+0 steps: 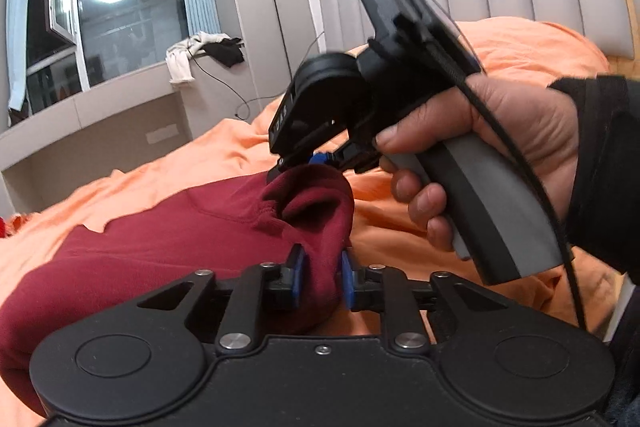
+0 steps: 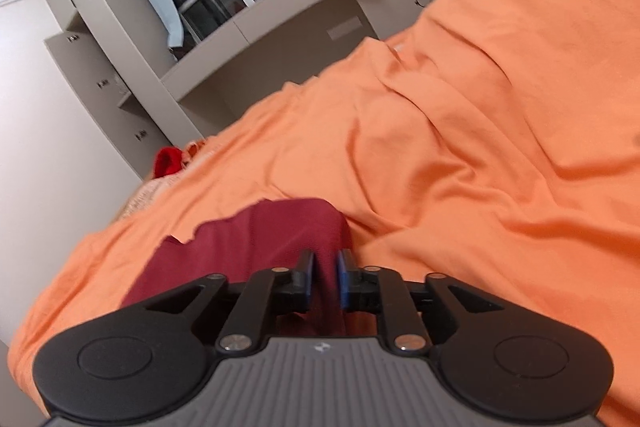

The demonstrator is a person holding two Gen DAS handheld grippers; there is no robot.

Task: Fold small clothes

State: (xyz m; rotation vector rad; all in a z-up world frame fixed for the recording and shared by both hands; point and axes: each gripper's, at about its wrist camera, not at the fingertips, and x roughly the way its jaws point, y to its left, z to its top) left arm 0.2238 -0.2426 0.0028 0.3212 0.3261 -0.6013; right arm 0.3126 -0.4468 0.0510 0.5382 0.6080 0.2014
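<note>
A maroon garment [image 1: 168,251] is clamped by the left gripper [image 1: 322,277] and by the right gripper [image 2: 325,281]. An orange sheet [image 2: 460,147] is spread beyond the grippers, and a dark window [image 1: 120,27] is seen farther behind.

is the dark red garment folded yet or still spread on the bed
Mid-fold. The garment lies mostly spread on the sheet, one bunched edge lifted between the left gripper and right gripper.

Ahead of my left gripper [image 1: 321,277], the right gripper [image 1: 306,163] and the hand [image 1: 492,147] block the way. The maroon garment [image 1: 180,243] fills the left side. Beyond the right gripper, the orange bedding [image 2: 480,147] lies open, rumpled into ridges.
</note>
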